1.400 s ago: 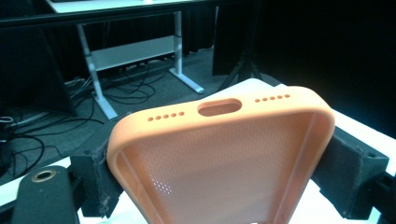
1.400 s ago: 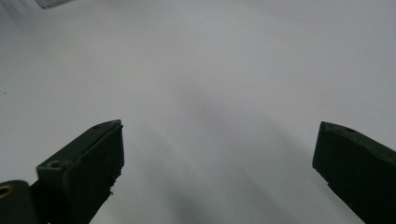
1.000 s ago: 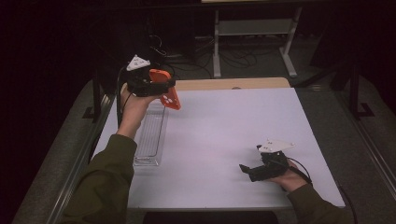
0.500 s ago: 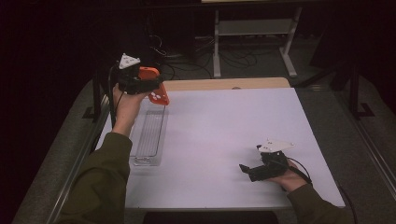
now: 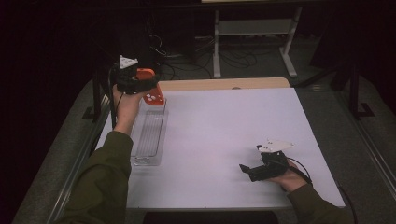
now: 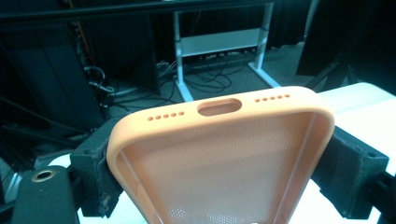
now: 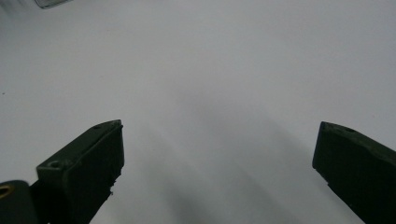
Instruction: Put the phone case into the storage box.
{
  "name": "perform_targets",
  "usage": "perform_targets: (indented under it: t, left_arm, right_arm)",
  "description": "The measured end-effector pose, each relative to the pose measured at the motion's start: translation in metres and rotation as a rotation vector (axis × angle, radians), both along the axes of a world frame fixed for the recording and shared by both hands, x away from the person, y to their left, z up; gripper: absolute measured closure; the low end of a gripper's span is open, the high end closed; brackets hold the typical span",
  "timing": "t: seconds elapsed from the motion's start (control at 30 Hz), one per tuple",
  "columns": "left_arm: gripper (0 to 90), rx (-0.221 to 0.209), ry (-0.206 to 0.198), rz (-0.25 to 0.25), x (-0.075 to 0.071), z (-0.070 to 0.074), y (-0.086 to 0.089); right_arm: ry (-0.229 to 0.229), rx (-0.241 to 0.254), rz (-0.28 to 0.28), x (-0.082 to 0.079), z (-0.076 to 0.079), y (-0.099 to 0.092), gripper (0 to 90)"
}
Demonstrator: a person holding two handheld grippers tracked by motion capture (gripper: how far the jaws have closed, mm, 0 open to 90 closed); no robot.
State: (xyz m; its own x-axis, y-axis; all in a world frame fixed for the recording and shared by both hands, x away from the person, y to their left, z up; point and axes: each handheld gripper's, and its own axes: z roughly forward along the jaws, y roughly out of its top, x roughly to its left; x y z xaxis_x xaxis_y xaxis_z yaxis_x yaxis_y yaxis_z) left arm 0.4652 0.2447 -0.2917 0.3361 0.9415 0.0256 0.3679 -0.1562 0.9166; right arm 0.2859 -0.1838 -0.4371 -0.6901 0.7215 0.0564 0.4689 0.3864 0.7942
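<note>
Left tool clamped on an orange phone case, raised at the bench's 10 o'clock corner.
A clear plastic tray lies empty below it; the case shows a dotted inner lining, port slot and hole rows. Right tool, jaws apart, rests at 5 o'clock.

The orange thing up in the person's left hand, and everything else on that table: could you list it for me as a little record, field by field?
held item: orange phone case, open side toward the left gripper view's camera
holder: left gripper, jaws clamped on the case's two long sides
height: lifted above the table's far left corner, over the tray
tray: clear plastic tray, lying along the left edge, nothing visible in it
right gripper: jaws wide apart, holding nothing, low at the near right
table: white top, bare in the middle
</note>
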Motion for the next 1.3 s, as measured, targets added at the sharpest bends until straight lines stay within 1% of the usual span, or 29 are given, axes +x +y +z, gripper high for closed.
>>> perform_targets:
  t: [0.07, 0.1, 0.17, 0.23, 0.3, 0.37, 0.47, 0.5, 0.53, 0.6, 0.63, 0.67, 0.73, 0.77, 0.8, 0.83, 0.87, 0.9, 0.97, 1.0, 1.07, 1.1, 1.13, 1.2, 1.27, 1.3]
  left_arm:
    - [14.2, -0.015, 0.009, 0.017, 0.003, -0.004, 0.0]
    - [14.2, -0.009, 0.013, 0.023, 0.004, -0.005, 0.001]
    - [14.2, -0.017, 0.024, 0.03, 0.007, -0.009, 0.002]
    - [14.2, -0.005, 0.032, 0.04, 0.009, -0.012, 0.003]
    - [14.2, -0.006, 0.042, 0.049, 0.011, -0.015, 0.004]
    - [14.1, 0.0, 0.047, 0.06, 0.014, -0.018, 0.004]
    - [14.1, -0.008, 0.056, 0.067, 0.017, -0.022, 0.004]
    - [14.1, -0.004, 0.05, 0.066, 0.018, -0.024, 0.004]
    - [14.1, -0.004, 0.056, 0.07, 0.018, -0.026, 0.004]
    - [14.1, 0.01, 0.065, 0.076, 0.021, -0.03, 0.004]
    - [14.1, -0.002, 0.071, 0.085, 0.021, -0.033, 0.003]
    - [14.1, 0.004, 0.072, 0.085, 0.022, -0.035, 0.004]
    - [14.1, 0.007, 0.075, 0.087, 0.023, -0.039, 0.003]
    - [14.1, 0.011, 0.075, 0.088, 0.024, -0.041, 0.003]
    - [14.1, 0.026, 0.082, 0.086, 0.025, -0.042, 0.003]
    - [14.1, 0.017, 0.081, 0.09, 0.026, -0.044, 0.002]
    - [14.1, 0.036, 0.089, 0.086, 0.027, -0.045, 0.002]
    - [14.1, 0.029, 0.086, 0.089, 0.028, -0.047, 0.001]
    - [14.1, 0.046, 0.093, 0.093, 0.029, -0.05, 0.0]
    - [14.1, 0.041, 0.091, 0.091, 0.03, -0.052, 0.0]
    - [14.0, 0.038, 0.098, 0.093, 0.032, -0.055, 0.0]
    - [14.0, 0.046, 0.102, 0.096, 0.033, -0.057, 0.0]
    - [14.0, 0.045, 0.112, 0.092, 0.033, -0.058, 0.0]
    - [14.0, 0.039, 0.114, 0.098, 0.034, -0.06, -0.001]
    - [14.0, 0.055, 0.12, 0.093, 0.035, -0.062, -0.002]
    - [13.9, 0.053, 0.123, 0.095, 0.035, -0.062, -0.002]
  right_arm:
    - [0.001, 0.0, 0.0, 0.0, 0.0, 0.0, 1.2]
    - [0.0, 0.0, 0.0, 0.0, 0.0, 0.0, 1.2]
    - [0.001, 0.001, 0.0, 0.0, 0.0, -0.001, 1.2]
    - [0.001, 0.001, 0.0, 0.0, 0.0, -0.001, 1.2]
    - [0.007, 0.0, -0.001, 0.0, 0.0, -0.001, 1.2]
    - [0.003, 0.001, 0.0, 0.0, 0.0, 0.0, 1.2]
    - [0.001, 0.0, -0.001, 0.0, 0.0, -0.001, 1.2]
    - [0.007, 0.0, -0.002, 0.0, 0.0, -0.001, 1.2]
    - [0.005, -0.001, -0.001, 0.0, 0.0, -0.001, 1.2]
    - [0.006, 0.0, -0.002, 0.0, 0.0, -0.001, 1.2]
    - [0.007, 0.0, -0.002, -0.001, 0.0, -0.001, 1.2]
    - [0.0, -0.001, -0.003, 0.0, 0.0, -0.001, 1.2]
    - [0.001, -0.003, -0.003, 0.0, 0.0, -0.002, 1.2]
    - [0.012, 0.003, -0.008, -0.001, 0.0, -0.002, 1.2]
    - [0.012, 0.006, -0.01, -0.001, 0.0, -0.002, 1.2]
    - [0.012, 0.006, -0.01, -0.001, 0.0, -0.002, 1.2]
    - [0.012, 0.006, -0.01, -0.001, 0.0, -0.002, 1.2]
    - [0.013, 0.004, -0.01, -0.001, 0.0, -0.002, 1.2]
    - [0.011, 0.0, -0.008, -0.001, 0.0, -0.001, 1.2]
    - [0.002, -0.005, -0.006, 0.0, 0.0, -0.002, 1.2]
    - [0.016, 0.005, -0.011, -0.001, 0.0, -0.001, 1.2]
    - [0.011, 0.005, -0.01, -0.001, 0.0, -0.002, 1.2]
    - [0.009, 0.005, -0.011, -0.001, 0.0, -0.002, 1.2]
    - [0.009, 0.004, -0.01, -0.001, 0.0, -0.002, 1.2]
    - [0.007, 0.0, -0.008, 0.0, 0.0, -0.002, 1.2]
    - [0.008, 0.001, -0.009, -0.001, 0.0, -0.002, 1.2]
